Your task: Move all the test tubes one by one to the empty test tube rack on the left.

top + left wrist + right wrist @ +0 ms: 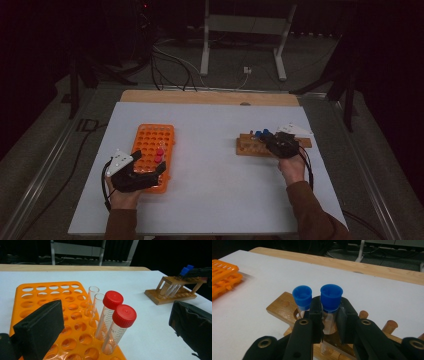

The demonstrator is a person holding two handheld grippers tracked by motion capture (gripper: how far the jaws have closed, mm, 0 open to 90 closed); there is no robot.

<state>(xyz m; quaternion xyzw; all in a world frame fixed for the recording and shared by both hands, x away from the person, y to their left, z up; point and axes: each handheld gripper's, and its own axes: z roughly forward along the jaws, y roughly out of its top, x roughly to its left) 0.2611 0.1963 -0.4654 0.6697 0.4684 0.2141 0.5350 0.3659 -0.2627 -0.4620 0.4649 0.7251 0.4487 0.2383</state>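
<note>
- The white surface (210, 175) carries all items; its far edge is a bare wooden strip, and the near edge is cut off at the bottom of the high view.
- The orange rack (152, 150) lies at 9 o'clock from the surface centre. Its near end is hidden under the left gripper (150, 175) in the high view and cut off at the bottom of the left gripper view.
- The wooden rack (250, 145) sits at 3 o'clock, well apart from the orange rack. The right gripper (272, 142) covers its middle in the high view.
- Left gripper: fingers (40, 327) spread wide, released, gripping nothing. One finger is over the orange rack; the other is to the right of the rack, over the white surface.
- Right gripper: fingers (315, 315) clenched on a blue-capped tube (330, 305), just below its cap. The tube's lower end is hidden behind the fingers; whether it is seated in the wooden rack cannot be told.
- A second blue-capped tube (302, 298) stands at 9 o'clock of the gripped one, just beside it.
- Two red-capped tubes (113, 322) stand tilted in the orange rack, touching each other.
- Two uncapped clear tubes (93, 302) stand just behind them; the glass is hard to make out.
</note>
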